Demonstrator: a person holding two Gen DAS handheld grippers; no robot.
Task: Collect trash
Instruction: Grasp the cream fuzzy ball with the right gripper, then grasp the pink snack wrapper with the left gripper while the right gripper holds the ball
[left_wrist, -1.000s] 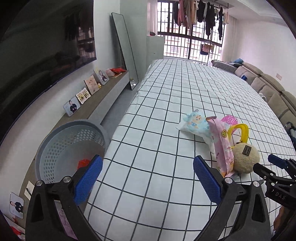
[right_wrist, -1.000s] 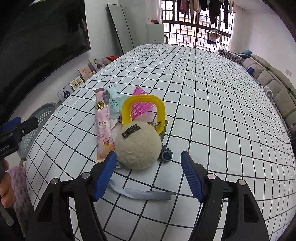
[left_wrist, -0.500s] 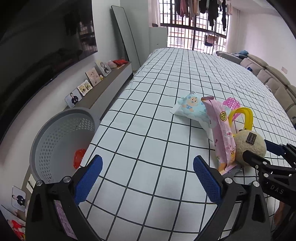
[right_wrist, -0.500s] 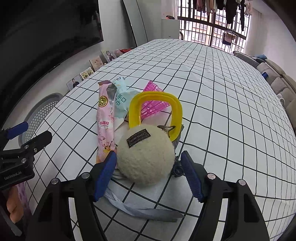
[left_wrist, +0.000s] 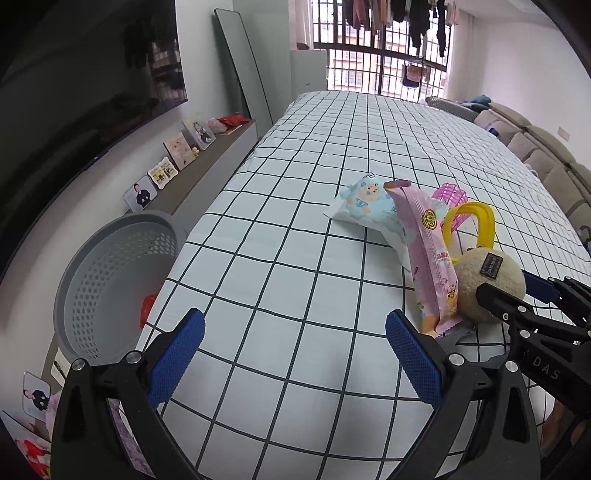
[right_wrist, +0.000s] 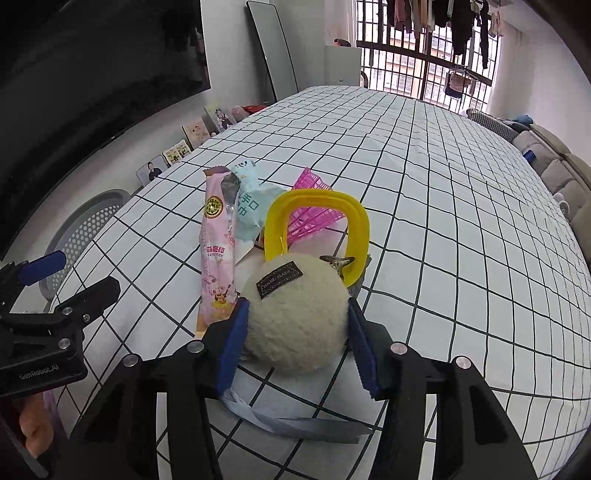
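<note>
Now right claw (right_wrist: 295, 332) closed around a fuzzy cream ball (right_wrist: 297, 314) on the checked table (right_wrist: 443, 221), left claw (left_wrist: 291, 354) open above bare cloth, gray basket (left_wrist: 110, 273) nearby.

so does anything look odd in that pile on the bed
Yes. The right gripper is closing around a fluffy cream ball with a sewn label, which looks like a keepsake rather than trash. The wrappers beside it lie untouched.
</note>
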